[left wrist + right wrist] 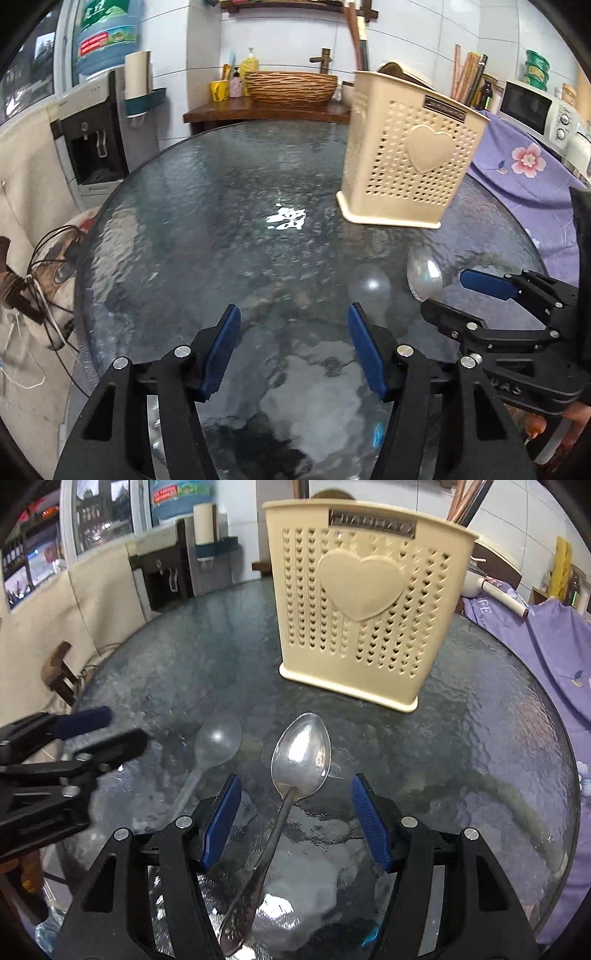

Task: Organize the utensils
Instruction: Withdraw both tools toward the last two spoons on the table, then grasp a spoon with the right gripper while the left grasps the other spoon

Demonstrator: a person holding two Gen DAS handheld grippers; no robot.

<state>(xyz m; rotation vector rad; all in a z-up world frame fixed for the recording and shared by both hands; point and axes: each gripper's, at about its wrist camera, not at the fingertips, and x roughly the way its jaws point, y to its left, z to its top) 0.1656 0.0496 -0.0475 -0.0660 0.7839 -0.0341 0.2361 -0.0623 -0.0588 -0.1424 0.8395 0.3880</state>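
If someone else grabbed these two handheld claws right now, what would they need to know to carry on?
Left gripper: open, empty, above the glass table.
Right gripper: open, straddling the metal spoon without touching it.
The clear plastic spoon lies just left of the metal one; both are flat on the table.
The beige utensil holder stands upright beyond them.
Done: no spoon placed yet, as far as can be seen.
Left: probably grasp each spoon and drop it into the holder.
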